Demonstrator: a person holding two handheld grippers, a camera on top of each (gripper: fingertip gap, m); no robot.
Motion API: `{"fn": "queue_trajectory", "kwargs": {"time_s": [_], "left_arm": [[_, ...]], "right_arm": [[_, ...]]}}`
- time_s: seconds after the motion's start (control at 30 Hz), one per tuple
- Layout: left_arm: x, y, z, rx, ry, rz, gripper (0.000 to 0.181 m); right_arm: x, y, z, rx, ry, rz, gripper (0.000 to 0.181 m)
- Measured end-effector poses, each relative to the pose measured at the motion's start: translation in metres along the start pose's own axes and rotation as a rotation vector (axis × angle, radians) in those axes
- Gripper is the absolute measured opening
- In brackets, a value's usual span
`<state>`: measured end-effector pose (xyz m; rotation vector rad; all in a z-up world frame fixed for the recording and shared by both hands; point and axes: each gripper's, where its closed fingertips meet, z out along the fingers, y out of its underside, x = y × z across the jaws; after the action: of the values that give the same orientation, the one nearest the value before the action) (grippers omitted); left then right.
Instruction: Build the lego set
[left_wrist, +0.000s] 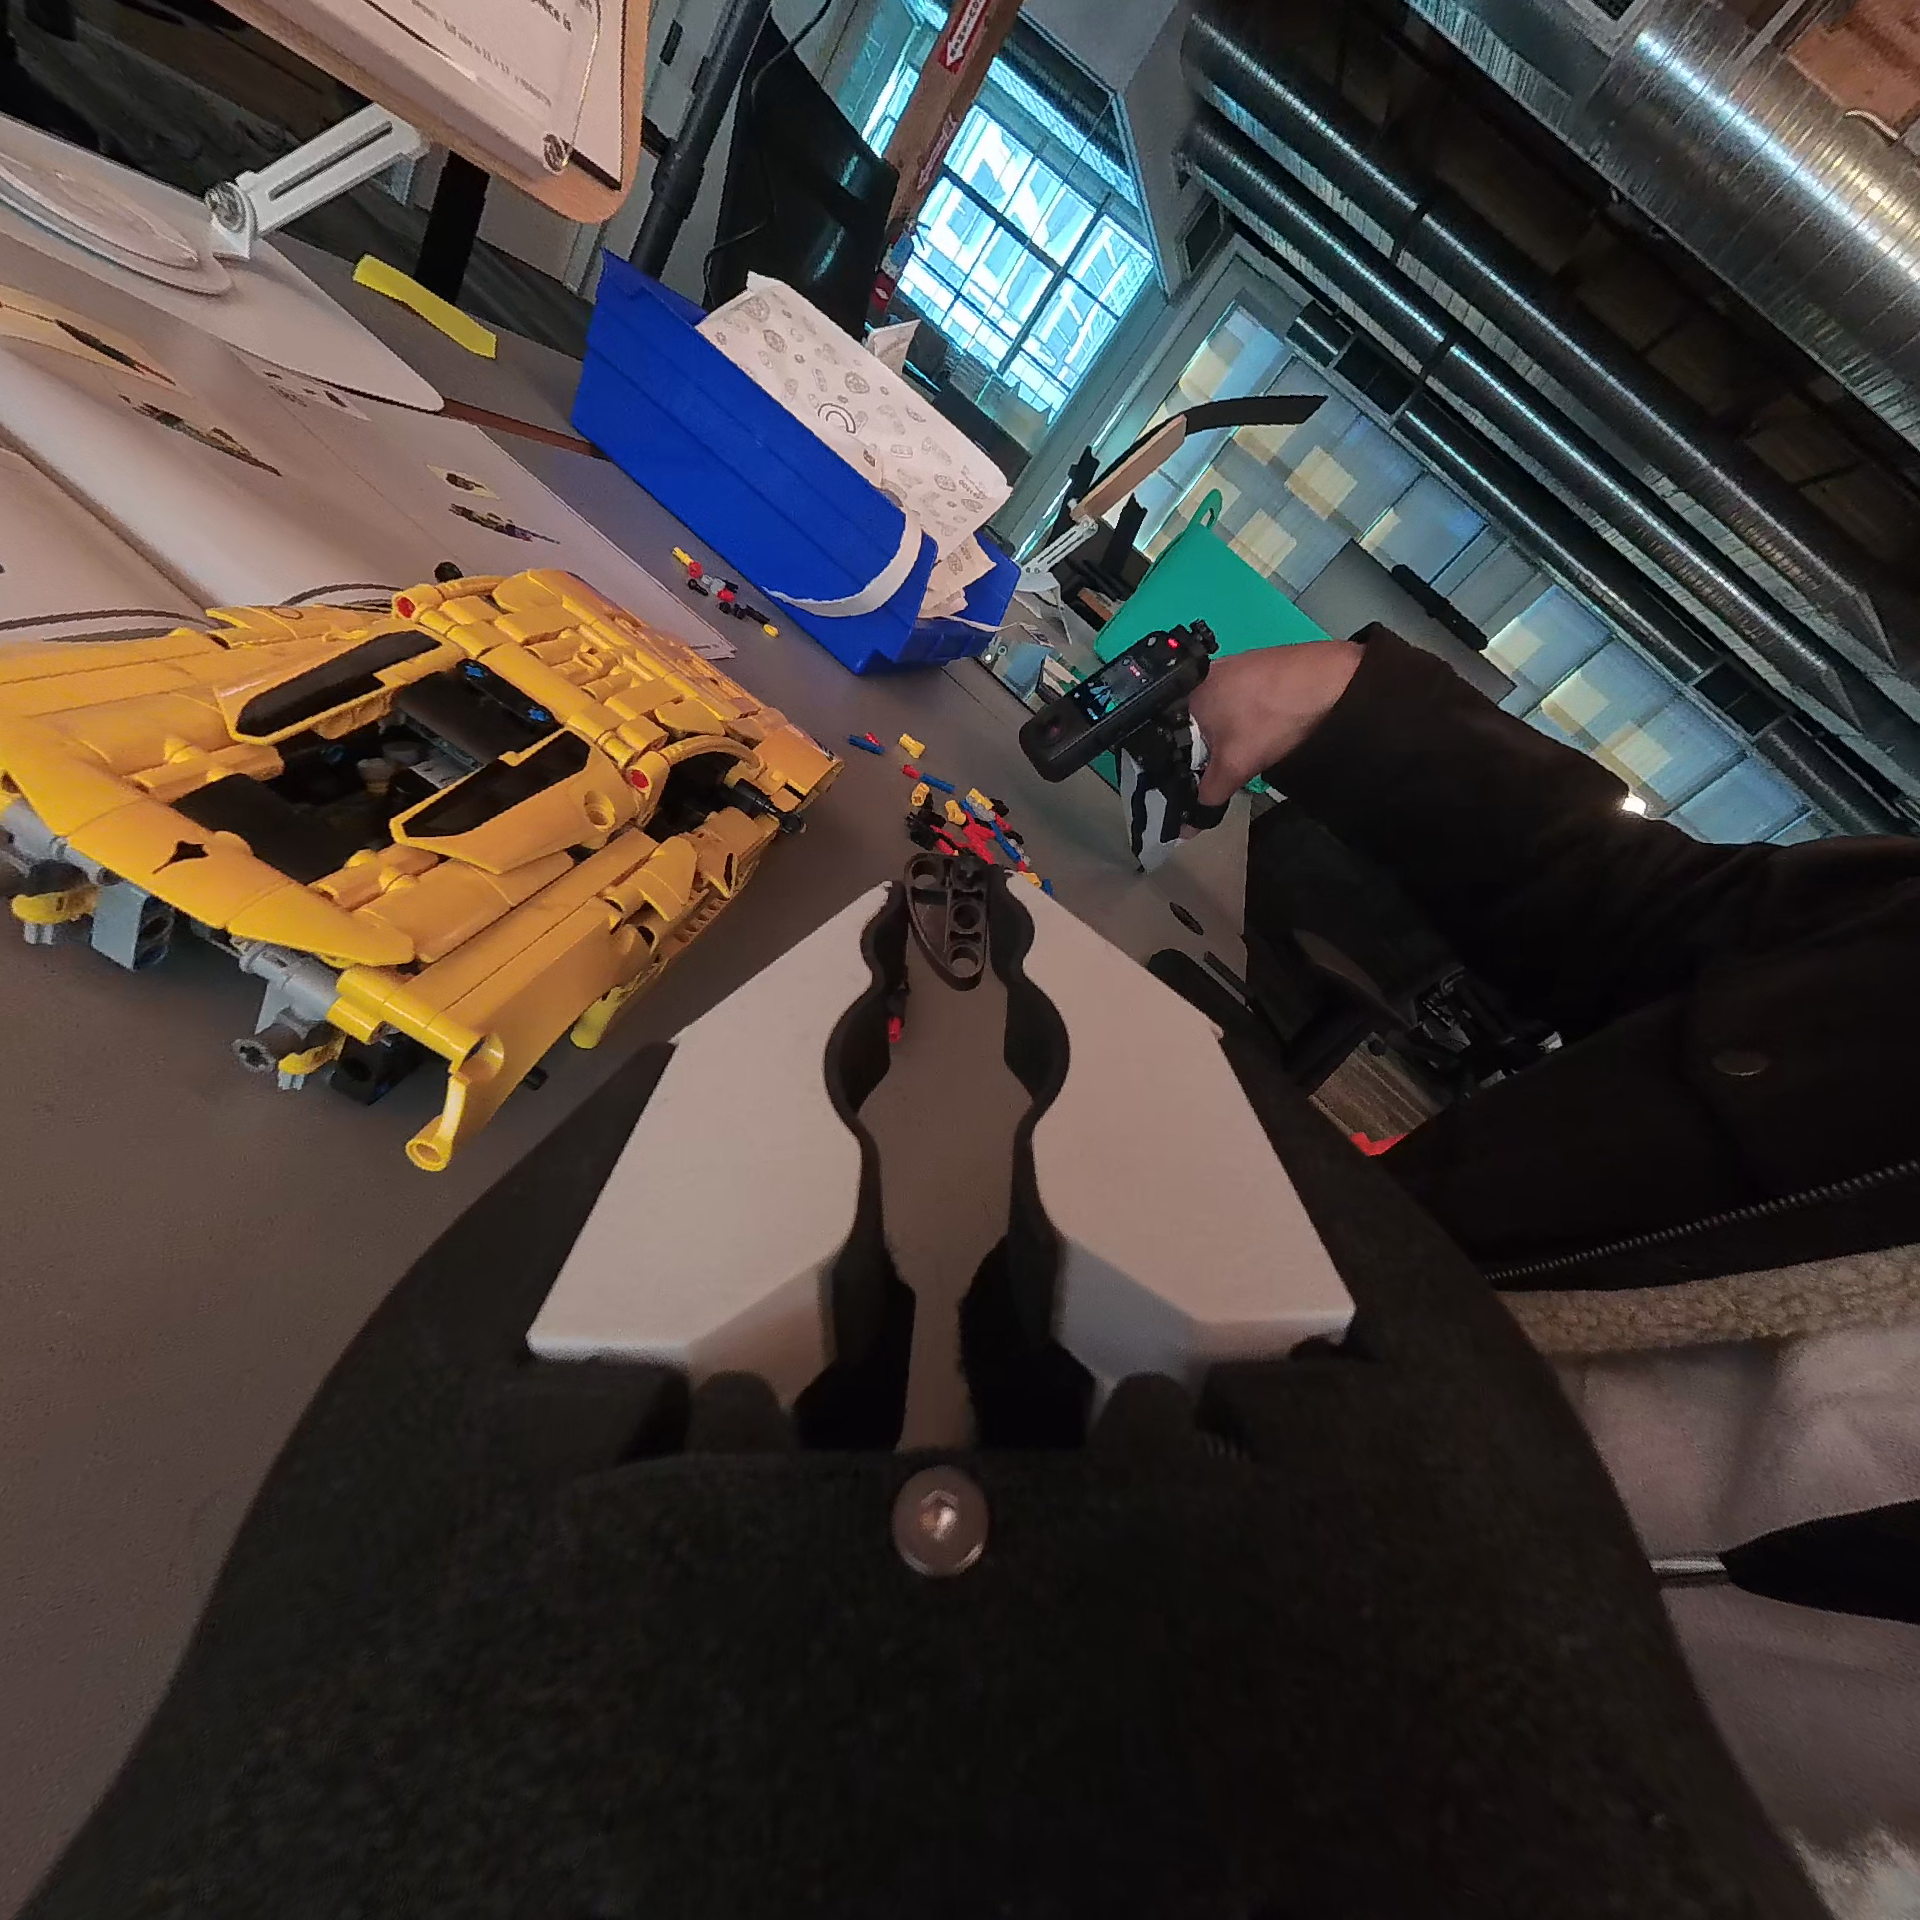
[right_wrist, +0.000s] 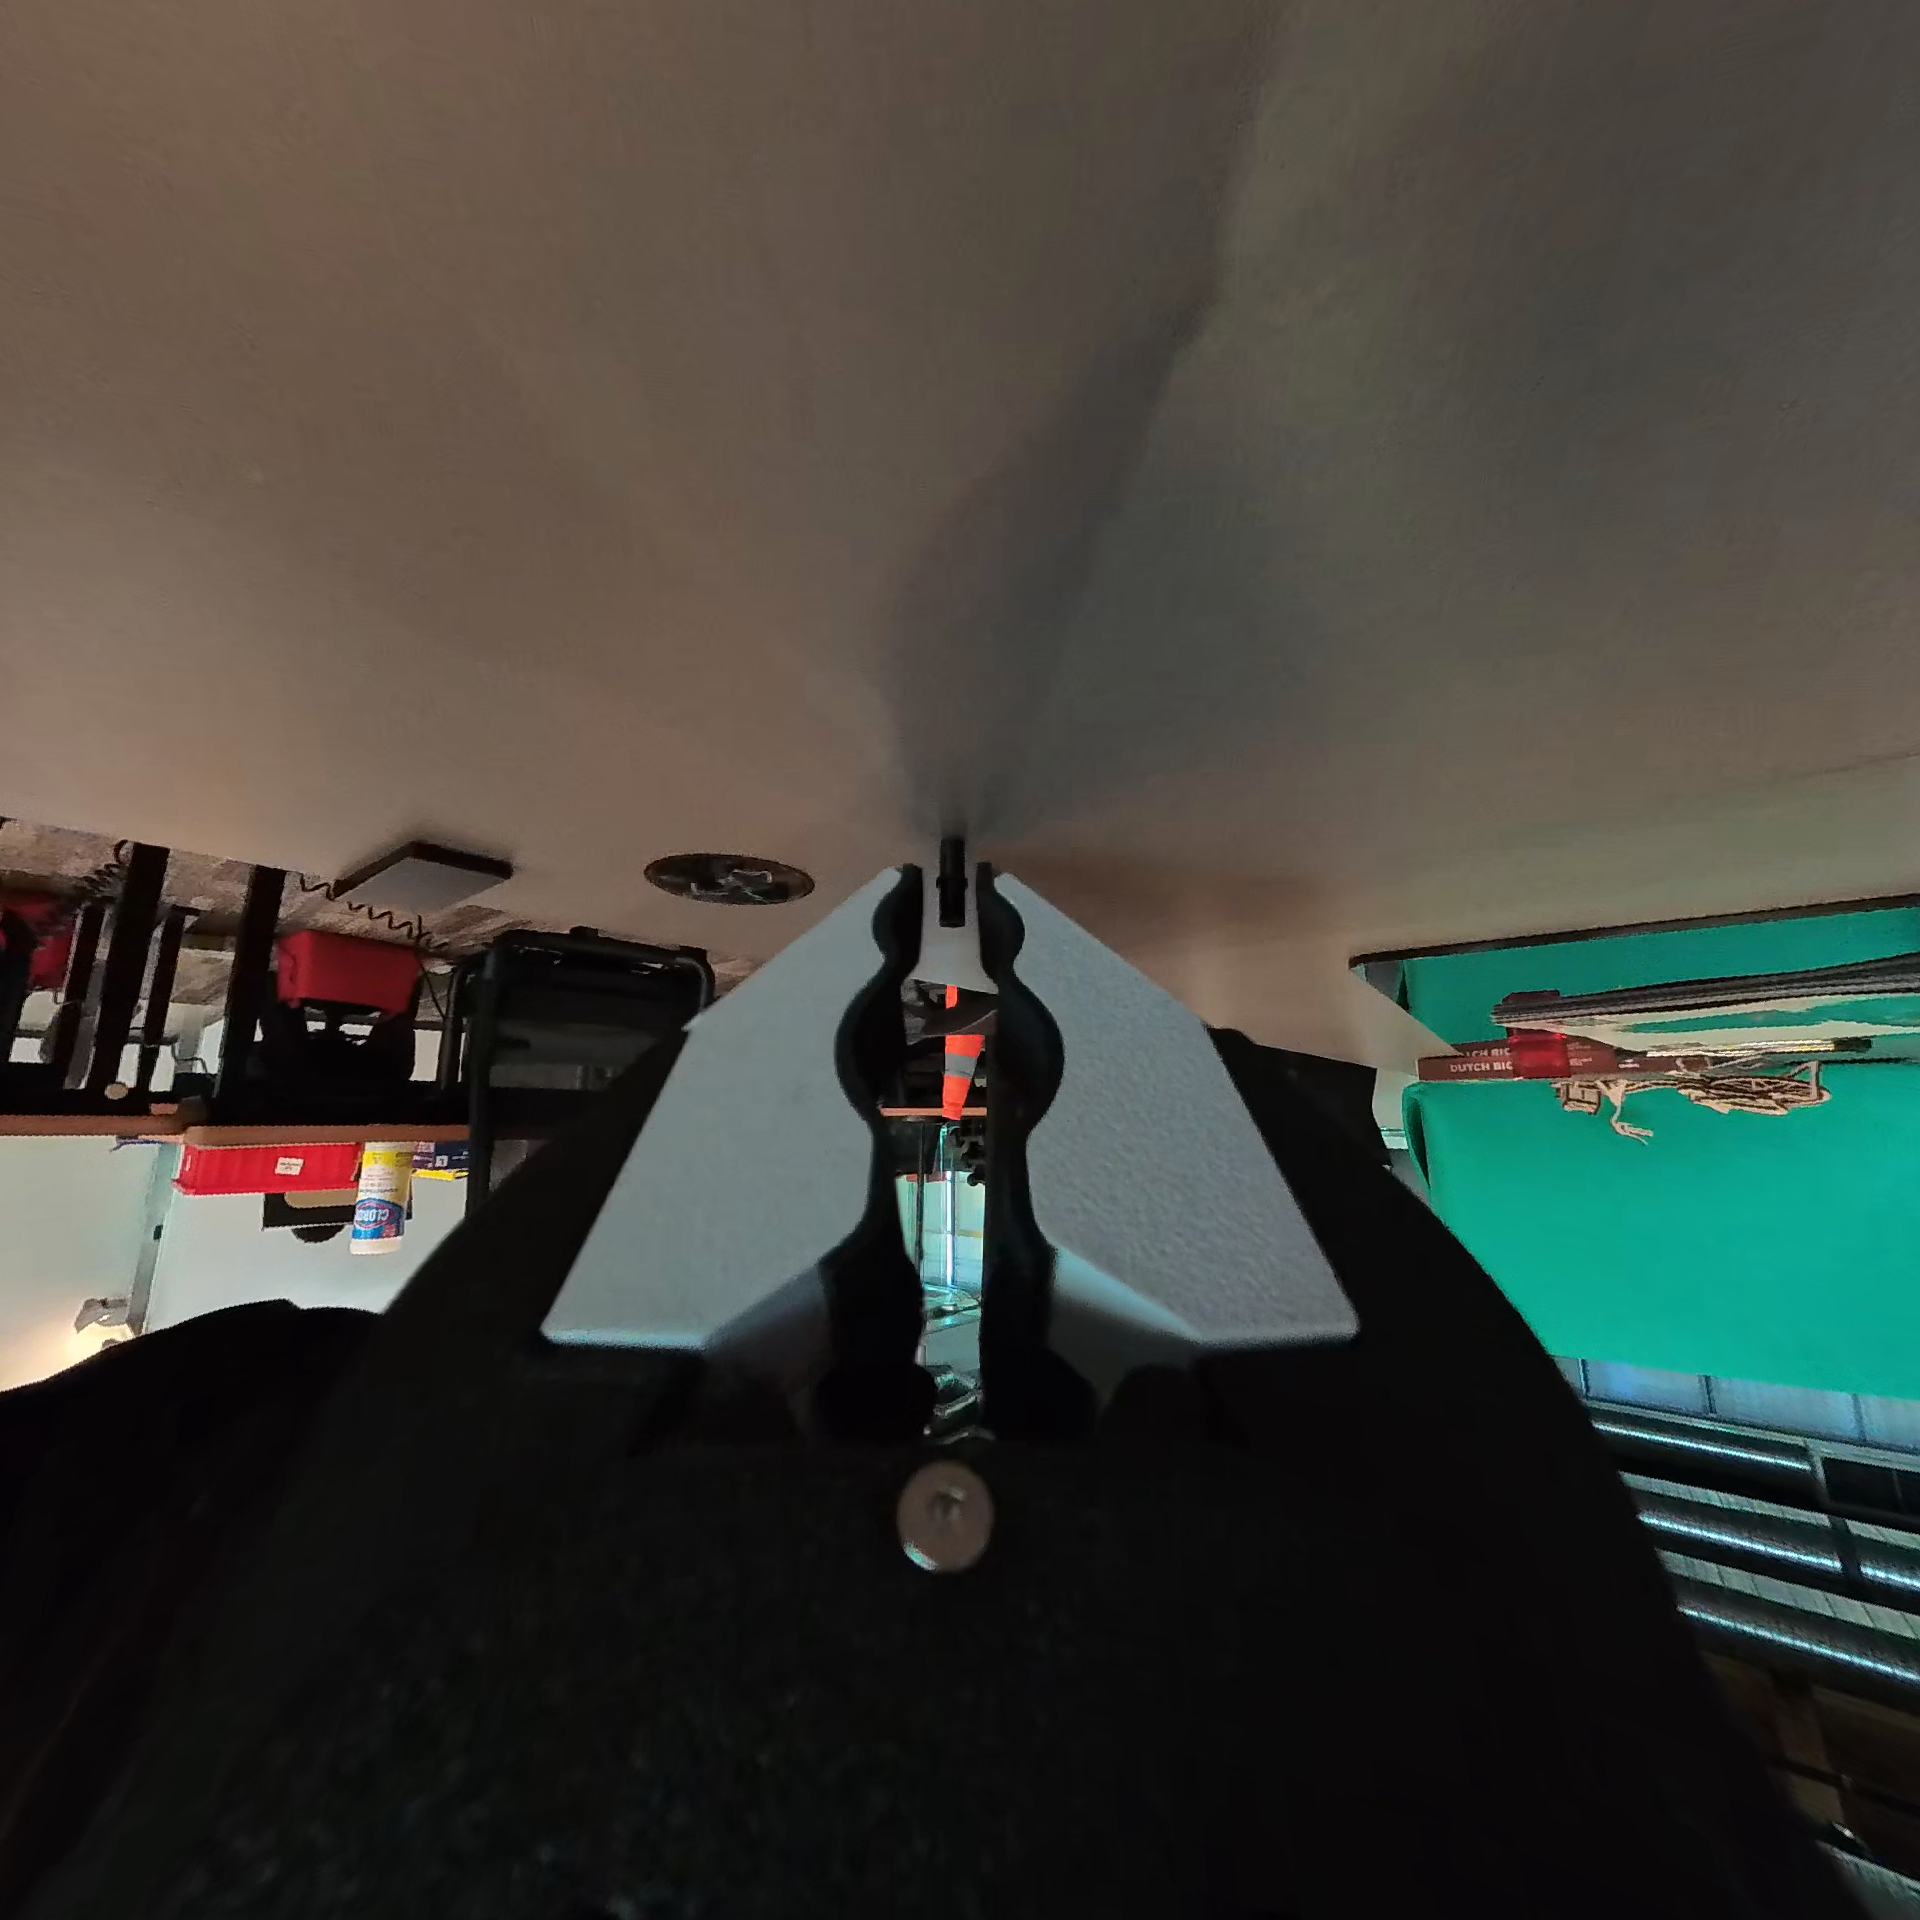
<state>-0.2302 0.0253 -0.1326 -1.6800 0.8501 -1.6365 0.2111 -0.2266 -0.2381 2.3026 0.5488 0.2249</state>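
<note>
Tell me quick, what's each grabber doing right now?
Left gripper: closed on a black lego piece with holes.
Right gripper: closed on a small black peg.

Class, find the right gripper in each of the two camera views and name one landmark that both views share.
Left wrist view: the right gripper is right of centre, held in a hand, tips pointing down near the table.
Right wrist view: the right gripper fills the bottom centre, its tips pinching a small black pin.
Shared landmark: the green board.
</note>
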Motion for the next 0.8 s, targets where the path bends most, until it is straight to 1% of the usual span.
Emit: {"fn": "queue_trajectory", "kwargs": {"time_s": [0.2,0.3,0.37,0.43,0.5,0.57,0.6,0.63,0.7,0.73,0.8], "left_arm": [[0.0,0.0,0.0,0.0,0.001,0.0,0.015],[0.0,0.0,-0.001,0.002,0.0,-0.001,0.015],[-0.001,-0.001,-0.002,0.007,-0.001,-0.005,0.015],[-0.001,-0.002,-0.003,0.014,0.004,-0.014,0.015],[0.0,-0.002,-0.002,0.013,0.012,-0.022,0.015],[0.0,-0.001,-0.001,0.006,0.017,-0.023,0.015],[0.0,0.0,0.0,0.001,0.017,-0.022,0.015],[0.0,0.0,0.001,-0.001,0.016,-0.02,0.015],[0.0,0.0,0.002,-0.003,0.015,-0.021,0.015],[-0.001,0.0,0.002,-0.003,0.015,-0.024,0.015],[-0.002,0.0,0.001,0.001,0.011,-0.027,0.015]], "right_arm": [[0.003,0.002,-0.001,0.004,0.019,0.001,0.014],[0.004,-0.002,-0.005,0.073,0.026,-0.014,0.018],[0.004,-0.002,-0.013,0.203,0.034,-0.03,0.023],[0.009,0.006,-0.021,0.37,0.046,-0.006,0.02],[0.008,0.011,-0.031,0.617,0.025,0.017,0.024],[0.007,0.013,-0.045,0.925,0.008,0.055,0.024],[0.009,0.016,-0.048,1.052,0.006,0.086,0.024],[0.013,0.02,-0.048,1.142,0.02,0.128,0.027],[0.006,0.018,-0.045,1.274,0.006,0.143,0.03],[0.004,0.016,-0.04,1.29,0.018,0.149,0.031],[0.002,0.012,-0.027,1.265,0.051,0.152,0.03]]}}
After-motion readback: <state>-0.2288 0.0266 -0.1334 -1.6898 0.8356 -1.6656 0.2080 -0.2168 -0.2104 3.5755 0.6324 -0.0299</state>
